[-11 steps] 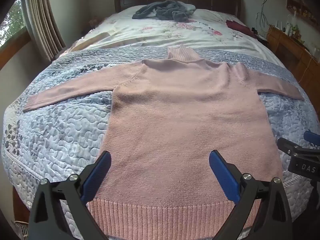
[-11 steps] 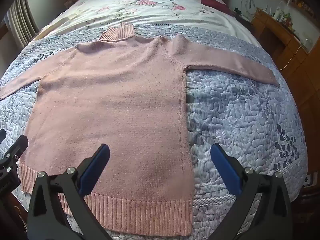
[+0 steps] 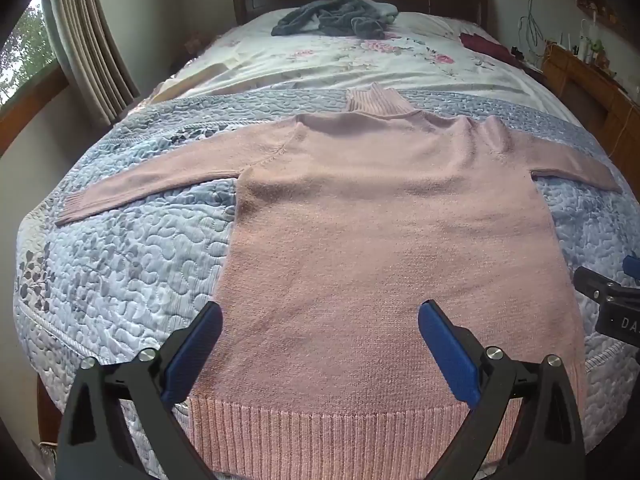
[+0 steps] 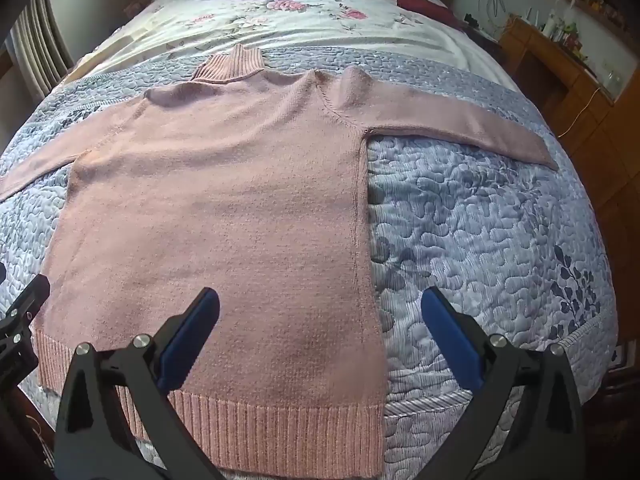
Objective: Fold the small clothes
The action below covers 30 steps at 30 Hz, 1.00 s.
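Two grippers hover apart from the cloth, jaws spread and empty: left gripper [image 3: 320, 344] above the pink sweater [image 3: 380, 248] near its hem; right gripper [image 4: 320, 332] over its side seam; folding seems unstarted; next, probably grasp a sleeve.

My left tongs [image 3: 320, 344] hang wide apart above the sweater [image 3: 380, 240], nothing between them and the knit. My right tongs [image 4: 320, 332] gape too, straddling its side seam. Open quilt [image 4: 500, 240] lies free to the right. The two tongs sit near each other over the hem. The grey clothes [image 3: 336, 20] lie well apart, at the headboard.
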Each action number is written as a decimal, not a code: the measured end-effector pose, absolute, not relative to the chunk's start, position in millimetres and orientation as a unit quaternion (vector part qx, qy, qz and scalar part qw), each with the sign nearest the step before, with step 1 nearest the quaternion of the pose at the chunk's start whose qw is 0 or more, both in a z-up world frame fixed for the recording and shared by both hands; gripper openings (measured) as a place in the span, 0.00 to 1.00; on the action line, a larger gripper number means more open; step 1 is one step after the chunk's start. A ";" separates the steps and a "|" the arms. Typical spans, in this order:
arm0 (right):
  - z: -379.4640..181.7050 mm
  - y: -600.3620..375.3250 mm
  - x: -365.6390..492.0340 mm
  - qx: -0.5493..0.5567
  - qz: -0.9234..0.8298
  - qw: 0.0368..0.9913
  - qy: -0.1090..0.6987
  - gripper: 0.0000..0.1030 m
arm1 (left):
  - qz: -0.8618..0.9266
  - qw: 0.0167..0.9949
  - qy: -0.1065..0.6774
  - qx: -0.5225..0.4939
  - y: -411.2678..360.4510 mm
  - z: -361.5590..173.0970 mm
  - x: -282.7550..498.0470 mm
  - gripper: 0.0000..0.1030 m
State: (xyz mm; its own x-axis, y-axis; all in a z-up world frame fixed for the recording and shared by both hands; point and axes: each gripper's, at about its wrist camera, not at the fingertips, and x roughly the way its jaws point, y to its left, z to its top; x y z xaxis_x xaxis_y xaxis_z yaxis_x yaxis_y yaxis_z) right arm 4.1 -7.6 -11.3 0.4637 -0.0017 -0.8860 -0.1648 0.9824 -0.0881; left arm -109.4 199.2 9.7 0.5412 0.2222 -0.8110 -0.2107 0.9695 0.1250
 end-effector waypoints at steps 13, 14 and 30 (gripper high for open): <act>-15.0 -10.8 6.0 -0.074 0.052 0.850 0.519 0.97 | 0.129 0.877 0.462 0.009 201.1 9.5 -111.4 0.96; -15.4 -10.5 5.9 -0.074 0.051 0.849 0.520 0.97 | 0.129 0.877 0.463 0.008 201.1 9.5 -111.4 0.96; -23.0 -8.2 6.5 -0.068 0.055 0.844 0.528 0.97 | 0.130 0.874 0.469 0.009 205.1 3.2 -112.0 0.96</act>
